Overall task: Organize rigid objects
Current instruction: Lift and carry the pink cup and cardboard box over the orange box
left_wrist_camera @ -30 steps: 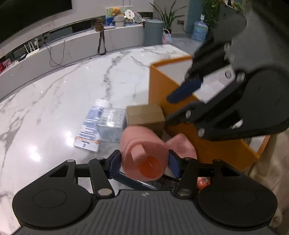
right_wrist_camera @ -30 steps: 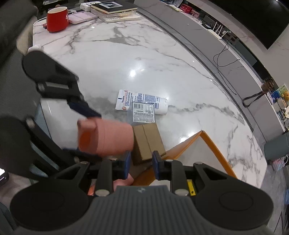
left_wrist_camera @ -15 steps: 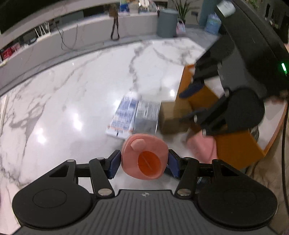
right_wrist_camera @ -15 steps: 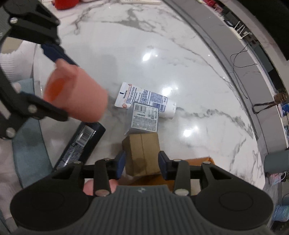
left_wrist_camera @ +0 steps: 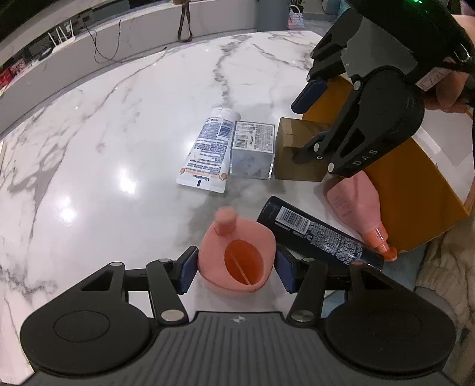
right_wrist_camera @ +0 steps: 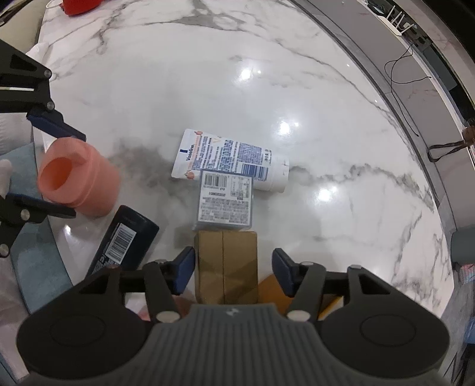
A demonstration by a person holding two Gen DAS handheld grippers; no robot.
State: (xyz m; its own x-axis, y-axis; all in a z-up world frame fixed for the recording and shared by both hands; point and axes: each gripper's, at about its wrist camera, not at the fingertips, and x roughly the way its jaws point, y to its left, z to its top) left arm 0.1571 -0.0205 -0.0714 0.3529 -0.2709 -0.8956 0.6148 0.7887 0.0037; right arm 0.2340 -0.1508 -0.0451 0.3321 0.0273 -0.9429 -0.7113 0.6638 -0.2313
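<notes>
My left gripper [left_wrist_camera: 236, 268] is shut on a pink bottle [left_wrist_camera: 236, 256], held upright near the table's front edge; it also shows in the right wrist view [right_wrist_camera: 77, 178]. My right gripper [right_wrist_camera: 233, 272] is open, its fingers on either side of a brown cardboard box [right_wrist_camera: 225, 264], which also shows in the left wrist view [left_wrist_camera: 297, 156]. A white Vaseline tube [left_wrist_camera: 207, 154], a clear labelled box [left_wrist_camera: 252, 150], a black tube [left_wrist_camera: 314, 230] and a second pink bottle [left_wrist_camera: 356, 205] lie on the marble table [left_wrist_camera: 118, 118].
An orange bin [left_wrist_camera: 415, 190] stands at the table's right edge behind the brown box. A red mug [right_wrist_camera: 80, 4] sits at the far end. A cushion and blue cloth [right_wrist_camera: 26, 237] lie beside the table's front edge.
My left gripper has pulled back and lowered the pink bottle towards the table. My right gripper has opened wider and dropped down around the brown box.
</notes>
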